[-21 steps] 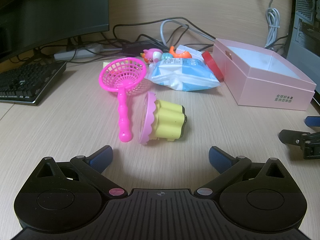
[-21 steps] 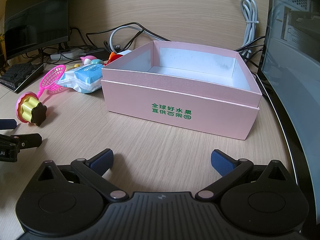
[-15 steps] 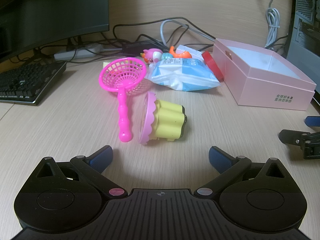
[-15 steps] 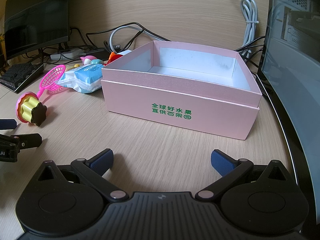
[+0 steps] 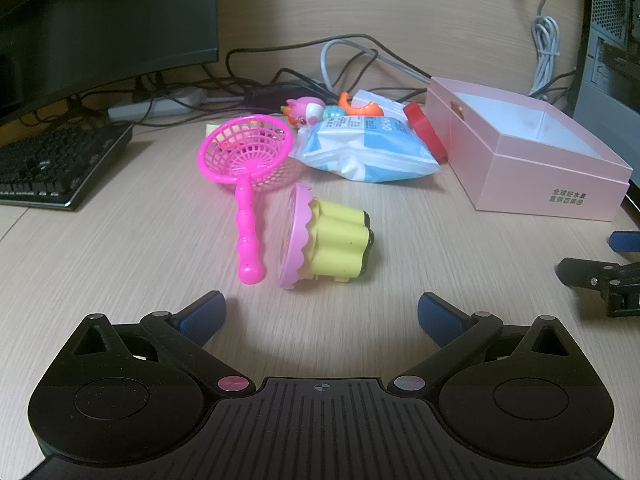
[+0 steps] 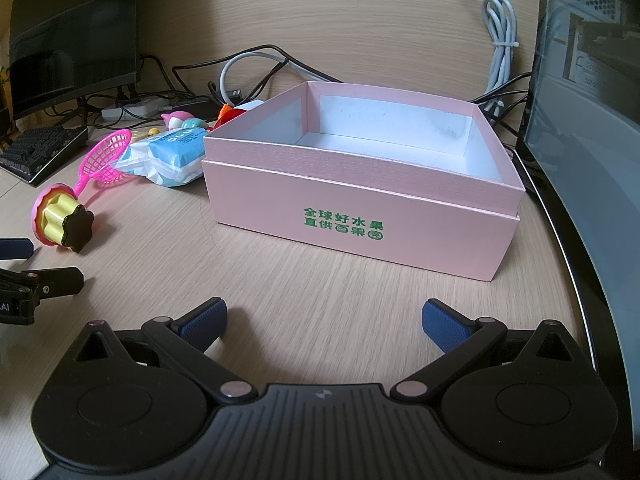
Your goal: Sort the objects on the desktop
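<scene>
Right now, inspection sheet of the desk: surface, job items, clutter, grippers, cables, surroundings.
Surface: wood-grain desk, no spills seen.
Job's things: pink box open, empty; cupcake toy on its side; net; wipes pack; small toys behind it.
Clutter: nothing seen.
Grippers: left gripper and right gripper, jaws open, empty.
Cables: tangle at the back; power strip.
Surroundings: monitor, keyboard, PC case.

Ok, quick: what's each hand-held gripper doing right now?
Left hand-held gripper: open, holding nothing, just short of the toy cupcake.
Right hand-held gripper: open, holding nothing, facing the pink box.
</scene>
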Available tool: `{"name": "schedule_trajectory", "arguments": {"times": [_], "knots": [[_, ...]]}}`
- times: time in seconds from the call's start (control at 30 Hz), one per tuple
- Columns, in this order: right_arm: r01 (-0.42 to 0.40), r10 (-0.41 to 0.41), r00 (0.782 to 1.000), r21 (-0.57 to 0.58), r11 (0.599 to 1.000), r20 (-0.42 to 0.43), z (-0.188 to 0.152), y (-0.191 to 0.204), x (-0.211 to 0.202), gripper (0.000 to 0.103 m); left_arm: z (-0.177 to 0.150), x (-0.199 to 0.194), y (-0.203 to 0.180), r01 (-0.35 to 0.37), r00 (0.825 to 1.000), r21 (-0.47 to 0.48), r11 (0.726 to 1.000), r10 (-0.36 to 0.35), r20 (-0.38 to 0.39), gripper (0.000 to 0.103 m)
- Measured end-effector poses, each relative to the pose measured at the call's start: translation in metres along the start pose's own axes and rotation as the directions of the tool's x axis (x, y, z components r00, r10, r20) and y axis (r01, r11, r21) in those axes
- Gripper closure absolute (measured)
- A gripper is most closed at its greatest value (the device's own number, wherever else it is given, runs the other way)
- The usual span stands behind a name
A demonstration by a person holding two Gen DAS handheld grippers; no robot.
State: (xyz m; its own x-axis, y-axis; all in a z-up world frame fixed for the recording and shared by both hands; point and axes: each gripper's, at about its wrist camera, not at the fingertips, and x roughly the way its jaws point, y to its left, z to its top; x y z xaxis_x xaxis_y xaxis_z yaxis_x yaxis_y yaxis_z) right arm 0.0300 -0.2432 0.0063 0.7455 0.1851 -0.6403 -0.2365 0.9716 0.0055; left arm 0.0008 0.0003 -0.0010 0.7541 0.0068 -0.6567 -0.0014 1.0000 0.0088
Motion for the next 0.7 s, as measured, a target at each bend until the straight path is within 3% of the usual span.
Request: {"name": "schedule_trajectory", "arguments": {"times": [0.43, 0.7], "knots": [[-0.002, 0.002, 1.000, 0.005, 1.000, -0.001, 0.0010, -0.0017, -0.0006, 0.000, 0.0000, 0.0001, -0.0002, -0.001, 1.000, 0.000, 1.000, 0.001, 0.000, 0.000], [-0.027, 0.025, 0.993, -0.016, 1.000, -0.115, 0.0095, -0.0040, -0.0018, 0.000, 0.0060, -0.0001, 0.0015, 0.014, 0.999, 0.017, 1.000, -0.013, -0.039, 0.000]]}}
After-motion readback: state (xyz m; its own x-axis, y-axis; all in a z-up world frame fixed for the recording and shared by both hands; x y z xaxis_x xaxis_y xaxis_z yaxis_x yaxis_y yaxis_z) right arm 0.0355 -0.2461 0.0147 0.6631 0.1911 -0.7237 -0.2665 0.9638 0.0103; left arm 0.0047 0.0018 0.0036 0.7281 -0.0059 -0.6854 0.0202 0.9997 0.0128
